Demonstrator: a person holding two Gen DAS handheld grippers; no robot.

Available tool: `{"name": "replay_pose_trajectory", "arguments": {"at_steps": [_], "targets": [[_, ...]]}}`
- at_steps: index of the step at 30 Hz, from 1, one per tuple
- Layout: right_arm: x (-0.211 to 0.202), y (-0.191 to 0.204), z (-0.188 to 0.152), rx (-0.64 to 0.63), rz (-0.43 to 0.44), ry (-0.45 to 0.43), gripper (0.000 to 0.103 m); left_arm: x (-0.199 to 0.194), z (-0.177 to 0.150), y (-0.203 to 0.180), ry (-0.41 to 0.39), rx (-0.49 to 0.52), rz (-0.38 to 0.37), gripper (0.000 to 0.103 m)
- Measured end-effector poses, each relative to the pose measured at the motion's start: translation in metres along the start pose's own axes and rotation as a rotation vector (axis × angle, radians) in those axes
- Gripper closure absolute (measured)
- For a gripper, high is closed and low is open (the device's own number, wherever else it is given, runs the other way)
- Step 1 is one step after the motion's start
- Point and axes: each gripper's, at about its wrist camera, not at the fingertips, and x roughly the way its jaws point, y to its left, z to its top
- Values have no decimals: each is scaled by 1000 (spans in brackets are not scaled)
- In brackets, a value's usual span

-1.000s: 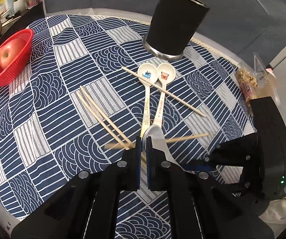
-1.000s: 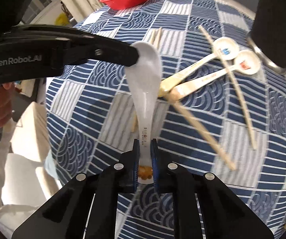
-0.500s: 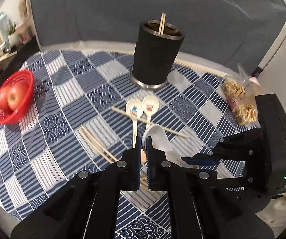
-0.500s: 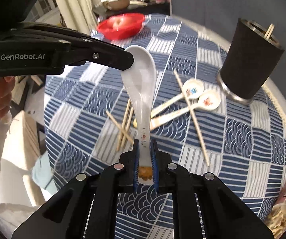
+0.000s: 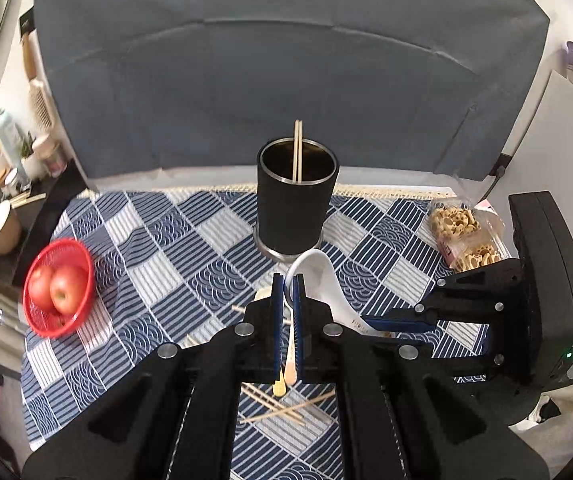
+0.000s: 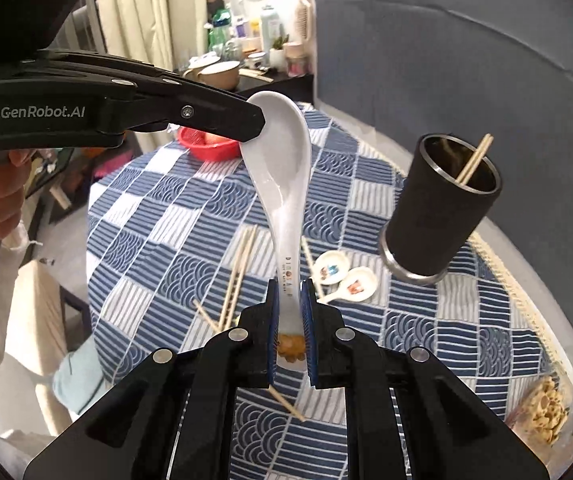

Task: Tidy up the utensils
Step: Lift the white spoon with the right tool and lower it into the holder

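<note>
Right wrist: glossy white ceramic spoon (image 6: 282, 168), orange-printed handle.

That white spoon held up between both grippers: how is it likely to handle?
The white spoon looks like glazed ceramic, so probably stiff, slippery and chippable if dropped. The right gripper pinches its handle end and the left gripper its bowl rim, so it may pivot if either loosens.

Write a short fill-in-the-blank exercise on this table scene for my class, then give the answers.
1. Both grippers hold one white ____.
2. The black holder already contains two ____.
3. The red basket holds ____.
4. Two more small ____ lie on the checked cloth.

Answers: spoon; chopsticks; apples; spoons
</note>
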Motion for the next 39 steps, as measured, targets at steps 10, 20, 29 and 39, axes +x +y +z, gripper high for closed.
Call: {"name": "replay_pose_trajectory", "arguments": {"at_steps": [10,20,29,39], "targets": [[-17,-28,23,3,-41,-73,93,-7,39,-11,-52,68,7,98],[-17,-60,60,-19,-81,-113,93,-6,76,-9,-91,104,23,98],[-4,-92,84,-26,-87,-141,94,6,106,-1,-123,84,-15,97],[20,-131,97,-41,-103,-155,94,37,135,-2,-85,85,-6,97]]}}
